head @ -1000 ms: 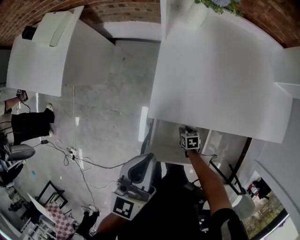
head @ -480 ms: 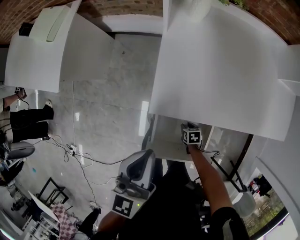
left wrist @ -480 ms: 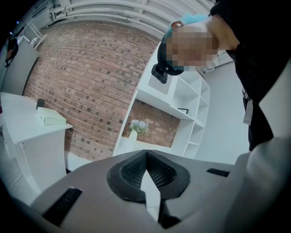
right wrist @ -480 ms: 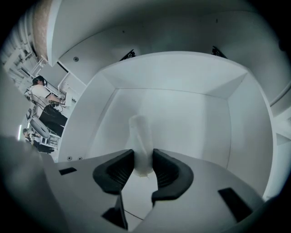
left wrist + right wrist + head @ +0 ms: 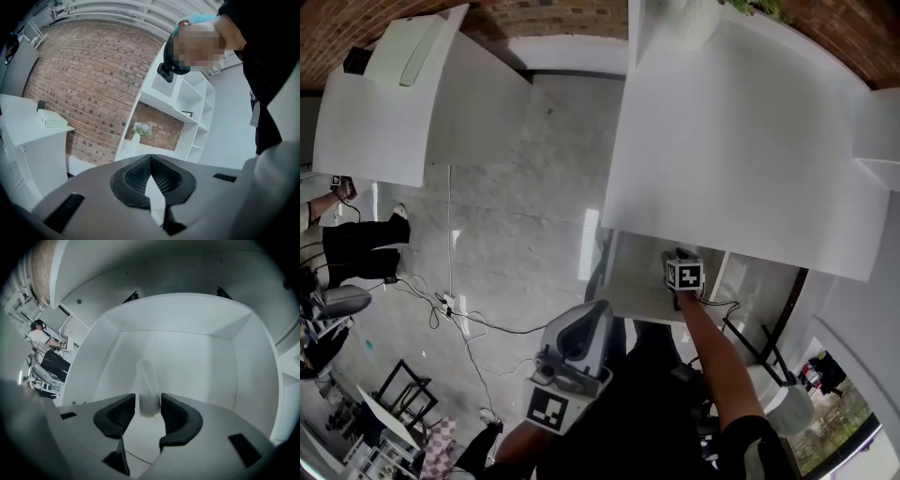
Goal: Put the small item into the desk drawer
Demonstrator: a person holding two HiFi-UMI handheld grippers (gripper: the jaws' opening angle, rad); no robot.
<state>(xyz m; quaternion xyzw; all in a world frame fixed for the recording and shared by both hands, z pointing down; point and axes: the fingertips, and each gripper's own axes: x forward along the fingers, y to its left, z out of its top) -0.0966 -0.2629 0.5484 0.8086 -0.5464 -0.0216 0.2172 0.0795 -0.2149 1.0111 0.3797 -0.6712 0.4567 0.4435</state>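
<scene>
The small item (image 5: 148, 391) is a pale, see-through tube. It lies between the pads of my right gripper (image 5: 148, 404), which points steeply down into the open white desk drawer (image 5: 206, 362). The jaws have just been opening and the pads stand slightly off the tube, which looks blurred. In the head view the right gripper (image 5: 680, 255) reaches into the drawer (image 5: 633, 286) under the desk's front edge. My left gripper (image 5: 596, 311) hangs near my body, away from the drawer. It is empty and its pads meet at the tip (image 5: 150, 158).
A wide white desk top (image 5: 741, 141) overhangs the drawer. A second white desk (image 5: 384, 112) stands at the far left. Cables (image 5: 450, 309) lie on the grey floor. A person (image 5: 356, 246) is at the left edge. A vase of flowers (image 5: 139, 131) stands by white shelves.
</scene>
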